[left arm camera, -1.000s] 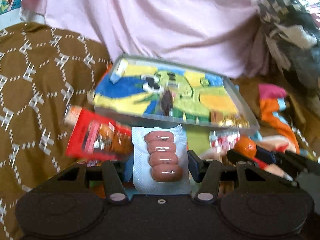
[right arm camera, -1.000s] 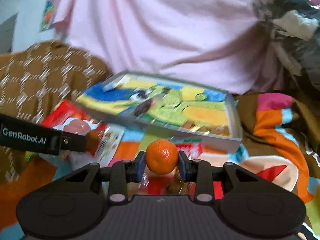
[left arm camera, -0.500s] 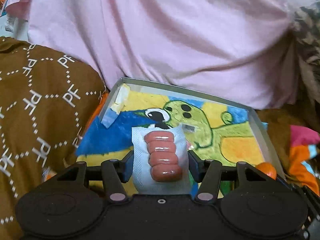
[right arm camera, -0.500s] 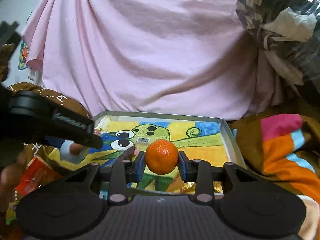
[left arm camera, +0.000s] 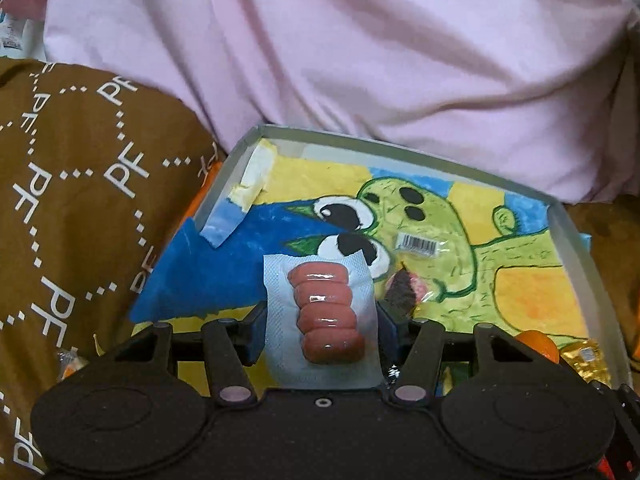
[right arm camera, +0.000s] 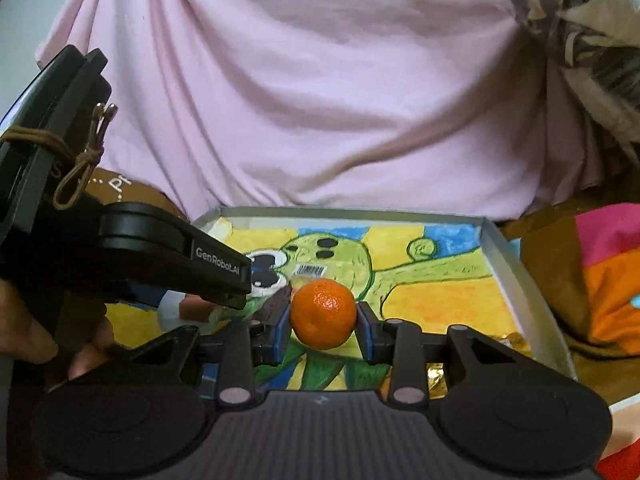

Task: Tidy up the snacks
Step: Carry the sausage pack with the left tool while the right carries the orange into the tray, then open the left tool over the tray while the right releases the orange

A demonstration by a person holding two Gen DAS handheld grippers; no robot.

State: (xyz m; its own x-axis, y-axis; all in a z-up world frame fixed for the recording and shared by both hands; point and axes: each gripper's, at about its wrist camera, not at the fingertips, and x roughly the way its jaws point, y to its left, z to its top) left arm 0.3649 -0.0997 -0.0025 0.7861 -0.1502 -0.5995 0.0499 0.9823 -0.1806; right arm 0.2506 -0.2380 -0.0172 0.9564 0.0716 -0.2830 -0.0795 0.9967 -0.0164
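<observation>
Both over the tray (left arm camera: 576, 256): my left gripper (left arm camera: 320, 328) clamps the sausage pack (left arm camera: 326, 312), my right gripper (right arm camera: 323, 316) pinches the mandarin (right arm camera: 323, 314); best to lower each to bare floor toward 12 o'clock, clear of the gold wrappers (left arm camera: 586, 360) at 4, before opening.
</observation>
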